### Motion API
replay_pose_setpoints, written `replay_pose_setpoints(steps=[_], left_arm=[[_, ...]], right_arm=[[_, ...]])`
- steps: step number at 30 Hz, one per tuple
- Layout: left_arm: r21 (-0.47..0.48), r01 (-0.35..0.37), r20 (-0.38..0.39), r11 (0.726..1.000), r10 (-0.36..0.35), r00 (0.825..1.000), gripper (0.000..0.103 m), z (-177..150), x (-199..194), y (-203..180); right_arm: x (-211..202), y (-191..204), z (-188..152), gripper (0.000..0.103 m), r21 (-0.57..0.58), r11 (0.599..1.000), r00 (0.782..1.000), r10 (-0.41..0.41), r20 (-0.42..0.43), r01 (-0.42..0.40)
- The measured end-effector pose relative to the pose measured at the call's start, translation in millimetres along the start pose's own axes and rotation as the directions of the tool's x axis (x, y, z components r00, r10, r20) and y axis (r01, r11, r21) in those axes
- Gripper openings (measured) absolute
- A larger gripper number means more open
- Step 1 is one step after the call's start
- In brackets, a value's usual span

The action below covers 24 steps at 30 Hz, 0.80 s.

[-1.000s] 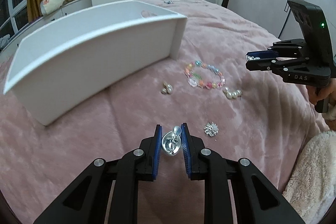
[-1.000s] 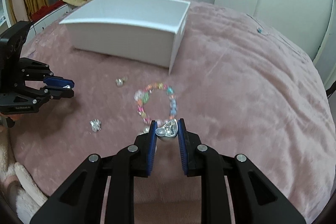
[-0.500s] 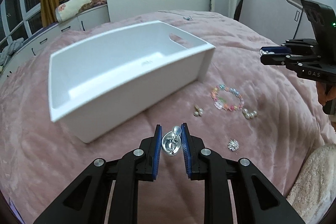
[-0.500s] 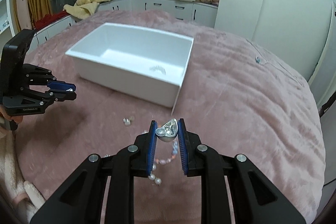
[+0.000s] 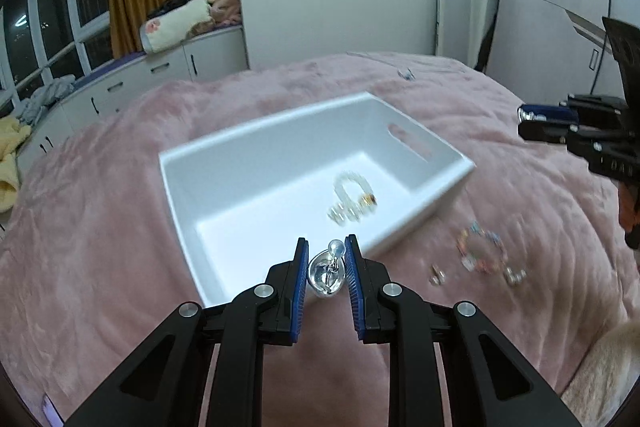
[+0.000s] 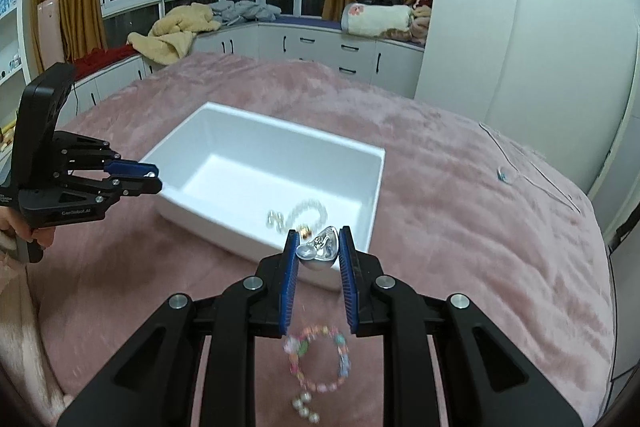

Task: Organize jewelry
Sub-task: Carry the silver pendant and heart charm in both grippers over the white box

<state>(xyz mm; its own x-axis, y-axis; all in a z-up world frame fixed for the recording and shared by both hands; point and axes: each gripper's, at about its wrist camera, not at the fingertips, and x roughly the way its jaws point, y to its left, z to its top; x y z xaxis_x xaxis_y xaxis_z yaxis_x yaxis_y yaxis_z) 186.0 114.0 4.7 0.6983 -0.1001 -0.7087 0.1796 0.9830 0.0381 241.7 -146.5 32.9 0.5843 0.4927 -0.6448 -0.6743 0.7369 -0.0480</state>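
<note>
A white box (image 5: 400, 115) (image 6: 376, 183) stands on the pink blanket with a clear bead bracelet (image 5: 352, 195) (image 6: 308, 209) inside. My left gripper (image 5: 326, 263) is shut on a silver earring (image 5: 325, 273), held above the box's near wall. My right gripper (image 6: 318, 247) is shut on another silver earring (image 6: 318, 247), above the box's near corner. A colourful bead bracelet (image 5: 480, 253) (image 6: 318, 359), pearl pieces (image 5: 514, 275) (image 6: 304, 409) and a small pearl earring (image 5: 437, 275) lie on the blanket beside the box.
The pink blanket (image 5: 100, 227) (image 6: 480, 227) covers the bed. The right gripper shows at the right edge of the left wrist view (image 5: 568, 131); the left gripper shows at the left of the right wrist view (image 6: 152, 179). White cabinets and wardrobes stand behind the bed.
Both grippers have risen with their earrings and moved over the near side of the white box; the box's inside and its bracelet have come into view.
</note>
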Motion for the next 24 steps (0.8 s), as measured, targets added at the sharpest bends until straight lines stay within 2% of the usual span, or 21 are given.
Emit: replay_pose_setpoints(steps=[6,10,16,20,24], left_arm=[[0.017,-0.024,0.02,1.0,0.024,1.0,0.023,31.2,6.3,16.9],[0.015,-0.029,0.008,0.999,0.029,1.0,0.023,46.3,19.6,27.9],[-0.023,-0.043,-0.092,0.999,0.04,0.995,0.023,60.8,64.3,47.7],[-0.036,-0.057,-0.187,0.998,0.049,0.981,0.023,62.9,100.0,56.1],[-0.046,-0.078,-0.234,0.996,0.065,0.97,0.023,63.5,121.1,61.3]], right_arm=[[21.8,3.0,28.1,0.021,0.01,0.999,0.999,0.03,0.026,-0.03],[43.1,4.9,42.4,0.021,0.014,0.999,0.999,0.046,0.016,-0.047],[87.0,-0.2,55.8,0.02,0.07,0.995,0.996,0.074,-0.042,-0.071],[122.0,-4.1,52.9,0.021,0.114,0.991,0.988,0.088,-0.125,-0.074],[155.1,-4.9,48.4,0.021,0.157,0.985,0.974,0.101,-0.201,-0.07]])
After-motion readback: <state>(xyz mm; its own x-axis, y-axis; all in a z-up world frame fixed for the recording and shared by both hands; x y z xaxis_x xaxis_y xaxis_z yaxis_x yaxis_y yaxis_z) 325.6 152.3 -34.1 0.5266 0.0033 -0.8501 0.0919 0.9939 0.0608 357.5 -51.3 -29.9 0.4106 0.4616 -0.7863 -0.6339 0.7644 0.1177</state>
